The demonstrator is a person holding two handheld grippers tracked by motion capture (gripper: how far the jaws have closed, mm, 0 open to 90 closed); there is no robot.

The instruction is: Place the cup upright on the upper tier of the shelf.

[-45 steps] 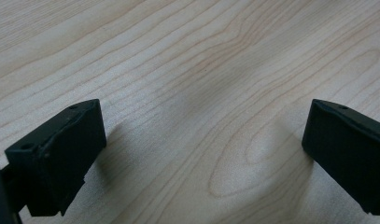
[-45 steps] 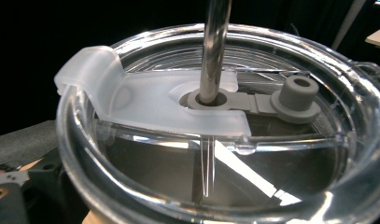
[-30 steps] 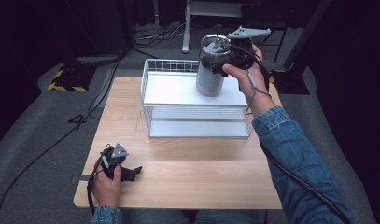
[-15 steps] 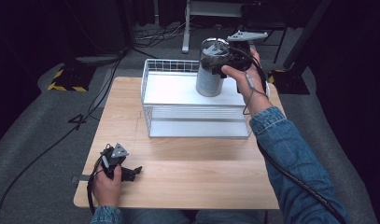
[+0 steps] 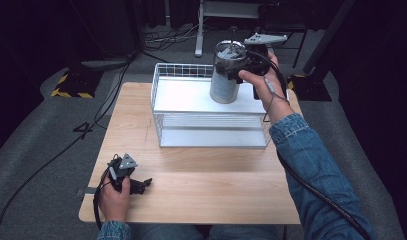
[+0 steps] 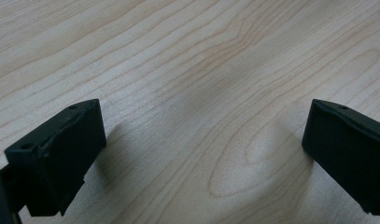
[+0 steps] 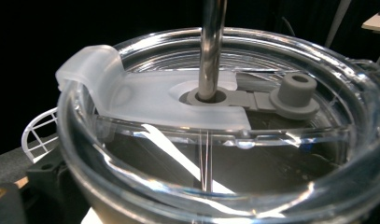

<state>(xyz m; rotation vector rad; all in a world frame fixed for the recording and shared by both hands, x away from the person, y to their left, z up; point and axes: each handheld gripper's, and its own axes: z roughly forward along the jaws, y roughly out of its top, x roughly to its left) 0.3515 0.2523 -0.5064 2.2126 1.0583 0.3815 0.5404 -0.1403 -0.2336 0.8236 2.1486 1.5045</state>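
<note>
Tumbler [image 5: 225,75] has shifted slightly toward the far right corner of the wire basket [image 5: 161,107] over the last second and looks a touch higher; left side hasn't moved.

Where it is: steel tumbler hangs upright over the basket's white floor, near the far right corner. Can't tell whether its base touches the floor or is just clear of it. Basket sits at the far edge of the tabletop [image 5: 201,185], centre-right.

Handling, my read:
- Rigid metal body, smooth finish, so likely slippery under hard jaws. Probably moderate weight; contents unknown.
- Clear plastic lid [image 7: 225,140] with a frosted slider tab and a grey rubber plug [image 7: 295,93] on a tether. A metal straw [image 7: 212,46] runs through the centre hole. Lid and straw are the weak parts, don't load them.
- Best hold is across the upper body just under the lid, which is about where it's taken now. Keep it vertical, since the straw makes it top-heavy to tip and the lid may not seal.

Tools:
- Right gripper [image 5: 243,67] meets the tumbler near its top from the right side, hand wrapped behind it. Right gripper view looks straight across the lid at close range, one black jaw visible low on the left against the wall. It seems clamped on the tumbler and carrying it.
- Left gripper [image 5: 133,182] rests near the tabletop's near left corner, jaws wide apart, bare wood between them, holding nothing.
</note>
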